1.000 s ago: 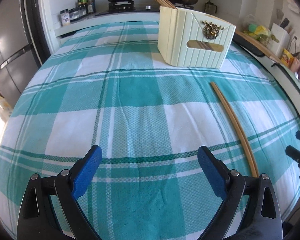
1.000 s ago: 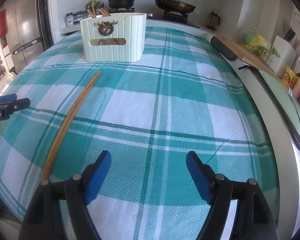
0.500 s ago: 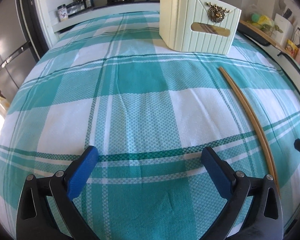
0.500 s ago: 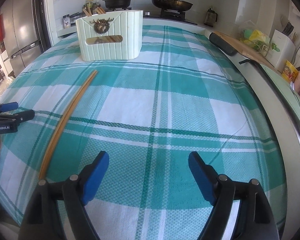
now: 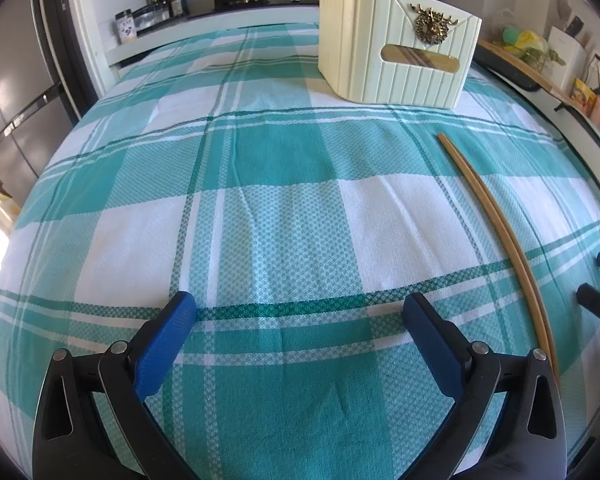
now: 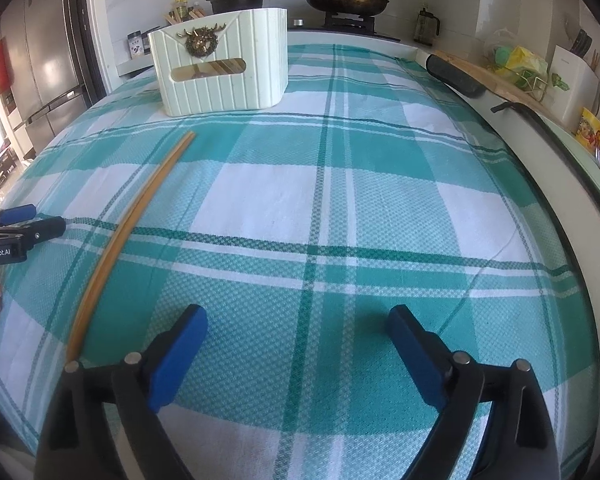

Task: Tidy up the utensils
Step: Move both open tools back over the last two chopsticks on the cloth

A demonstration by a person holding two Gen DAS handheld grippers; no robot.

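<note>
Lying between the two grippers: pair of chopsticks [image 5: 496, 236], flat on the plaid cloth [image 5: 284, 216] covering the bench, side by side and touching. Long axis running from the near edge toward the cream holder [image 5: 396, 46] at the far side, far tips stopping short of it.

Sitting right of the left gripper [image 5: 300, 340], just outside its right jaw; sitting left of the right gripper [image 6: 298, 344], near ends just beside its left jaw. Right gripper looking marginally nearer, though fisheye bending is making that hard to judge.

Left jaws standing fully released, nothing between them. Right jaws having just been opening, now wide, only cloth between them.

More chopsticks poking out of the holder and showing through its slot window; count unreadable. Near ends of the loose pair getting cut off behind gripper hardware in both views. Opposite gripper showing only as a tip at each frame edge. Probably two sticks, not more.
</note>
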